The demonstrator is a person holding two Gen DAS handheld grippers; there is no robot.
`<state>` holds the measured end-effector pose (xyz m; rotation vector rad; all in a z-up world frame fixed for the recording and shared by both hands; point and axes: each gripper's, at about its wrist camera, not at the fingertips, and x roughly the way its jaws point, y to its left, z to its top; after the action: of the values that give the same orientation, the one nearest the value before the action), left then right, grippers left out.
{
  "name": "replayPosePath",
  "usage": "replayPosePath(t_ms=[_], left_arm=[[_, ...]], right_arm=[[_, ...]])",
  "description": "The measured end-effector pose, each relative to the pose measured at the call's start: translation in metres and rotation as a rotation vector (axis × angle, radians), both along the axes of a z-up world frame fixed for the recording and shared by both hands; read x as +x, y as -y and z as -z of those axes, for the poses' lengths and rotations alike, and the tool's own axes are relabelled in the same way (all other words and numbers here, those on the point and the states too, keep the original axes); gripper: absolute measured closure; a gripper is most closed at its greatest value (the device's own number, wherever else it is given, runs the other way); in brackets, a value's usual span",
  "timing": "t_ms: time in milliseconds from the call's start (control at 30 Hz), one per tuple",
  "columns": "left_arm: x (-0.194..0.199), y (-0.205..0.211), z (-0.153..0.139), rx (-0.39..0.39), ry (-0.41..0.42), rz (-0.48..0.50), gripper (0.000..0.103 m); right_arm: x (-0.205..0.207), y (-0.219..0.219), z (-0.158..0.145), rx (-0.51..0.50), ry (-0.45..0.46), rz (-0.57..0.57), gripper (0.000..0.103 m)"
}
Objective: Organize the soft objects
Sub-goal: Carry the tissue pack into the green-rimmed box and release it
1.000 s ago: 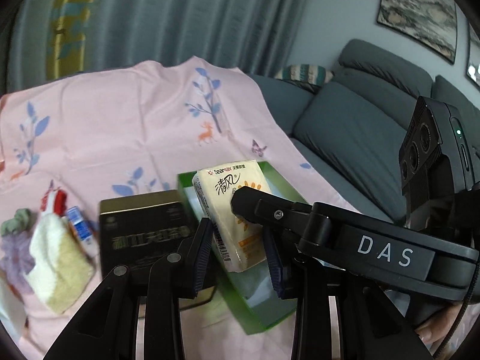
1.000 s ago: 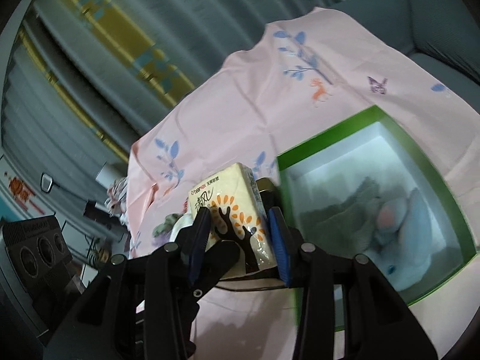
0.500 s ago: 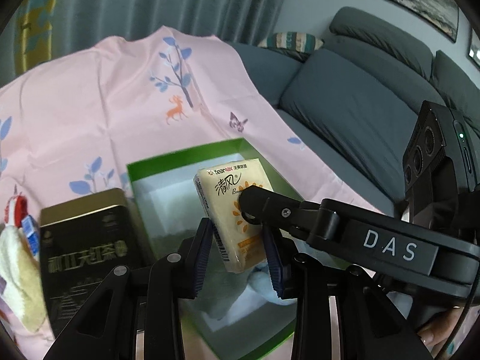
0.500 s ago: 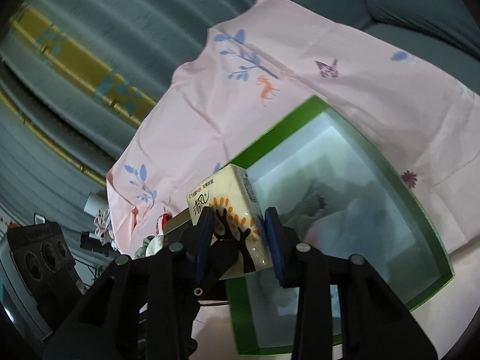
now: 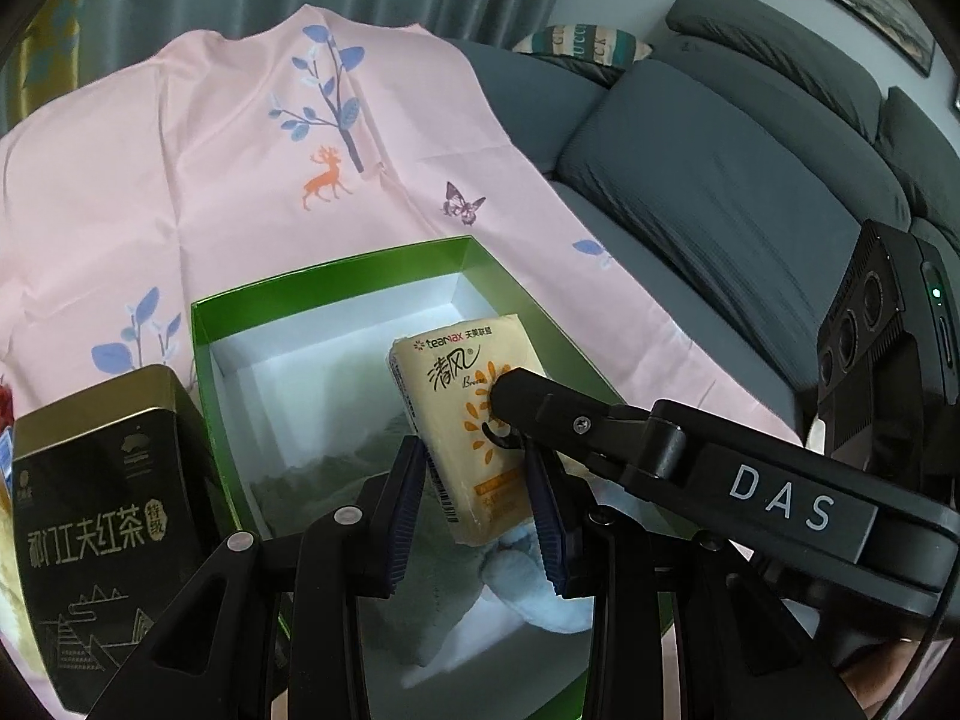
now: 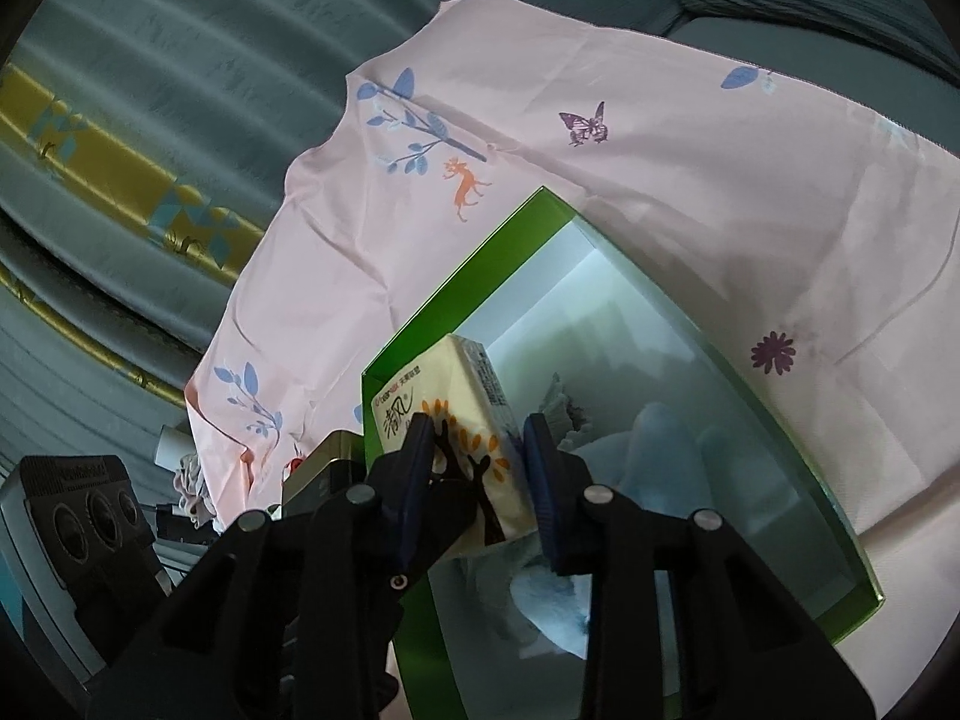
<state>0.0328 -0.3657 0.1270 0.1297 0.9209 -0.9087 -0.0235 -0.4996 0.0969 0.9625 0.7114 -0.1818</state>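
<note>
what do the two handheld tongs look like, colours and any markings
Both tongs are matte black plastic linkages with silver rivets at the joints and dark blue ribbed pads inside each finger. The right tongs carry white "DAS" lettering on the arm and a black camera block with round lenses and a green light. The left tongs show no lettering here.

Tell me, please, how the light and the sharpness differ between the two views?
Left wrist view: even daylight, sharp print on the tissue pack, curved sofa edges from fisheye. Right wrist view: dimmer and tilted, the green box interior hazy, soft items inside blurred, curtain lines strongly bent.
</note>
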Motion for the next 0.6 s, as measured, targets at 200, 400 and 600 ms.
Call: replayPosePath(t_ms=[200, 400, 600], left_arm=[[-0.002, -0.004, -0.006, 0.011, 0.029, -0.026, 0.068], [0.004, -0.013, -0.007, 0.039, 0.032, -0.067, 0.068], [0.005, -0.014, -0.004, 0.054, 0.023, -0.071, 0.068]], right_arm=[[0.001, -0.002, -0.001, 0.013, 0.027, -0.015, 0.073], [0.012, -0.008, -0.001, 0.036, 0.038, -0.053, 0.073], [0.018, -0.014, -0.002, 0.003, 0.007, -0.055, 0.071]])
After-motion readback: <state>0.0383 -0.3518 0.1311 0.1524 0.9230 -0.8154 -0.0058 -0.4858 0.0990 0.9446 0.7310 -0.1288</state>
